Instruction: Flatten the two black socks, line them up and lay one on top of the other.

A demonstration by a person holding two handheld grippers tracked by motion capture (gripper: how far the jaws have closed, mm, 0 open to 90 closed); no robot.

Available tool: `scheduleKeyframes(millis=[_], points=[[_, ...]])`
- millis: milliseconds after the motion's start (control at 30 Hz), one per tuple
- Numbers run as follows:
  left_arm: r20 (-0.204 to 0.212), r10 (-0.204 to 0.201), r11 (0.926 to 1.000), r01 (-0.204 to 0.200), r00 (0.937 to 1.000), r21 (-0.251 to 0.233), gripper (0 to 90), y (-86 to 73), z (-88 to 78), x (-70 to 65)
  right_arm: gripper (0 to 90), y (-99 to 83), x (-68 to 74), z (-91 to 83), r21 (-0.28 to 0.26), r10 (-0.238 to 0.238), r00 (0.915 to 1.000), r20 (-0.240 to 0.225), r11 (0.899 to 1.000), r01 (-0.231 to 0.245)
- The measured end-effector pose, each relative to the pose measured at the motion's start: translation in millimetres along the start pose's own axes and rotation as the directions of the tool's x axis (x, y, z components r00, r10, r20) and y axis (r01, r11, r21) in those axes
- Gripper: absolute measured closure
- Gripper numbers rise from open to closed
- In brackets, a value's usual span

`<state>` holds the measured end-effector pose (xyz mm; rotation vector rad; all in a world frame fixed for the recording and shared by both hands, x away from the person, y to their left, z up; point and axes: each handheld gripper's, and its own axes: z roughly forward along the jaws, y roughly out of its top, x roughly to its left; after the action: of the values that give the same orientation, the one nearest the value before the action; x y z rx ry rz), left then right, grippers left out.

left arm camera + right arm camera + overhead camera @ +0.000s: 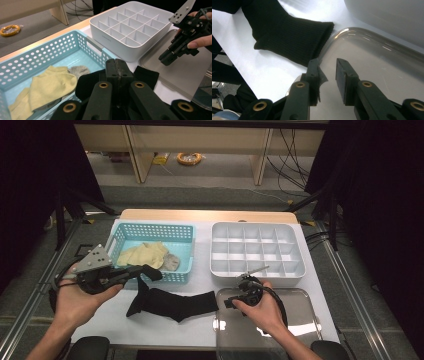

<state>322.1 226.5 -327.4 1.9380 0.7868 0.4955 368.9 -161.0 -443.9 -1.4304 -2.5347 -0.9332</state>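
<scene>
Landmark: the black knitted sock [172, 303], lying flat on the white counter [150, 327]. Nearest, touching the sock's cuff, sits a shallow metal tray [300, 320], nothing in it; above it hovers the right gripper [231, 303], jaws parted, grasping nothing. At the sock's other end the left gripper [150, 272] is clenched, its jaws pressed together; whether they pinch the sock's edge I cannot tell. Beyond the sock, a turquoise perforated plastic basket [150, 231] holds a pale yellow cloth [142, 254] and a grey cloth [171, 262]. Beside the basket stands a white divided plastic box [257, 249], compartments bare; faint lettering on its wall is unreadable.
</scene>
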Motion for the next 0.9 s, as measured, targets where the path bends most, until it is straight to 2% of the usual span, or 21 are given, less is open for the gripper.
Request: scheduleKeyframes(millis=[133,200,567,733,900], points=[[0.007,0.0,0.9995,0.0,1.0,-0.03,89.7,-0.1,4.2,-2.1,73.5,-0.1,0.2,-0.5,0.002,0.018,0.9997,0.016,1.0,-0.018],[0.012,0.0,0.999,0.0,0.9999,-0.046,89.6,0.7,6.1,-3.8,73.5,-0.1,-0.4,-0.5,-0.005,0.006,1.0,0.002,1.0,-0.006],[0.057,0.015,0.9933,-0.008,0.9982,-0.116,89.7,13.2,14.7,-14.7,73.3,-0.3,-1.0,-2.1,-0.015,0.008,1.0,0.003,1.0,-0.008],[0.075,0.025,0.9931,-0.016,0.9969,-0.116,89.7,21.3,20.1,-21.1,73.2,0.0,-0.8,-2.1,-0.02,0.008,1.0,0.002,1.0,-0.008],[0.114,0.037,0.9927,-0.024,0.9928,-0.118,89.7,29.9,34.9,-30.2,73.1,0.1,-0.7,-3.4,-0.024,0.009,1.0,0.0,1.0,-0.009]])
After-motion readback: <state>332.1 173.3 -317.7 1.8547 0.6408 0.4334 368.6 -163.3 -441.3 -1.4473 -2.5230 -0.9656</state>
